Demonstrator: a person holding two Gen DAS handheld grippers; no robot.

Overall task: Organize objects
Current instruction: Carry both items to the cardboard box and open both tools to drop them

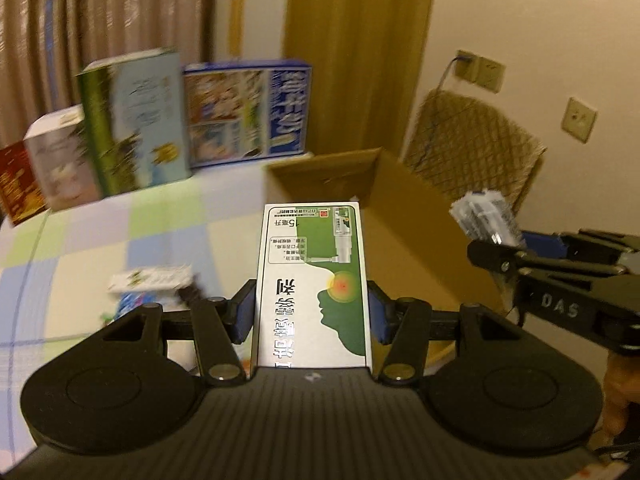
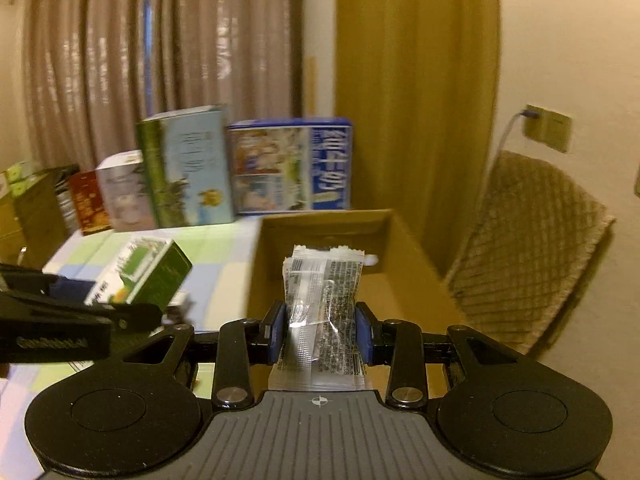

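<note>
My left gripper (image 1: 312, 312) is shut on a tall white and green medicine box (image 1: 312, 280), held upright over the near wall of an open cardboard box (image 1: 400, 240). My right gripper (image 2: 320, 328) is shut on a clear plastic packet (image 2: 324, 296) with printed text, held above the same cardboard box (image 2: 404, 264). In the left wrist view the right gripper (image 1: 492, 254) comes in from the right with the packet (image 1: 486, 218) over the box. From the right wrist camera, the left gripper (image 2: 124, 316) enters from the left, carrying the medicine box (image 2: 148, 276).
Several upright boxes stand at the table's back: a green and blue one (image 1: 136, 120), a blue one (image 1: 248, 112), a white one (image 1: 60, 160) and a red one (image 1: 18, 188). Small items (image 1: 152, 284) lie on the checked tablecloth (image 1: 120, 232). A quilted chair (image 2: 524, 248) stands to the right.
</note>
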